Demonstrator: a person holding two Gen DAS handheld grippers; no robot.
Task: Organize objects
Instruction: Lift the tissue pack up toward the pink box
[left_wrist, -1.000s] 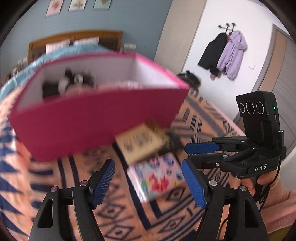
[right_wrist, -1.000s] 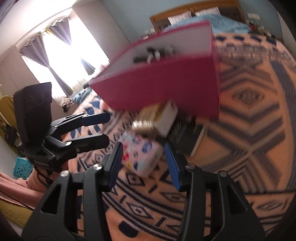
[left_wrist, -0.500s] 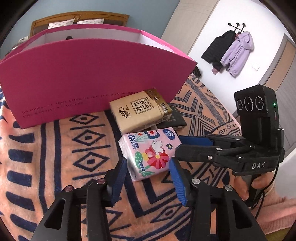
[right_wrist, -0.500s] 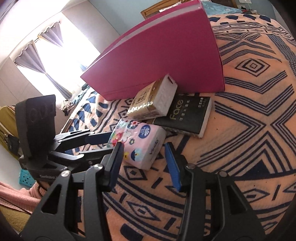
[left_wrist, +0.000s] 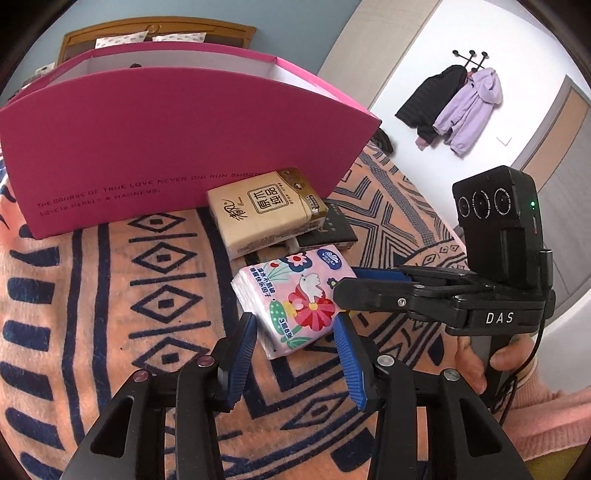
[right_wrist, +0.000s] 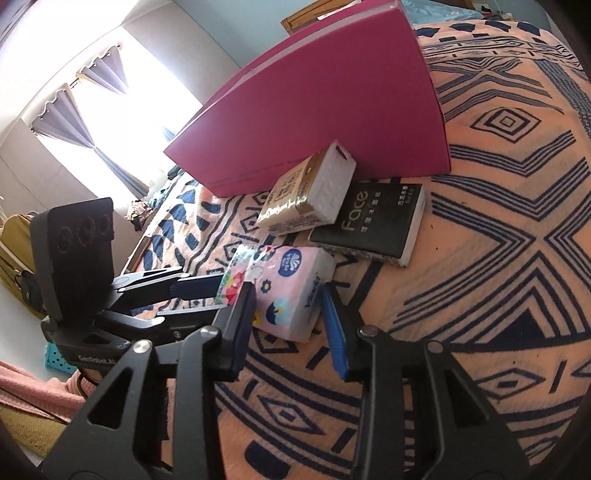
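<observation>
A pink flowered tissue pack (left_wrist: 295, 295) lies flat on the patterned blanket (left_wrist: 110, 295). My left gripper (left_wrist: 295, 323) has its jaws closing around the pack's near corner, the blue pads just beside it. The right gripper (left_wrist: 349, 284) reaches in from the right at the pack's far right corner. In the right wrist view, the right gripper (right_wrist: 287, 295) straddles the pack (right_wrist: 291, 277) and its jaws are closing too. The left gripper (right_wrist: 218, 295) comes in from the left. Behind lie a beige tissue pack (left_wrist: 262, 214) and a black "Face" pack (right_wrist: 373, 221).
A tall pink box (left_wrist: 177, 147) stands open-topped right behind the packs, also seen as the pink box (right_wrist: 325, 110). A hand (left_wrist: 476, 365) holds the right gripper's handle. Coats (left_wrist: 454, 107) hang on the far wall. A blue basket (right_wrist: 55, 360) sits off the bed's left edge.
The left jaws narrowed from wide to close around the pink pack's corner as that gripper sank toward it. The right jaws narrowed a little. The views sharpened from blur.
</observation>
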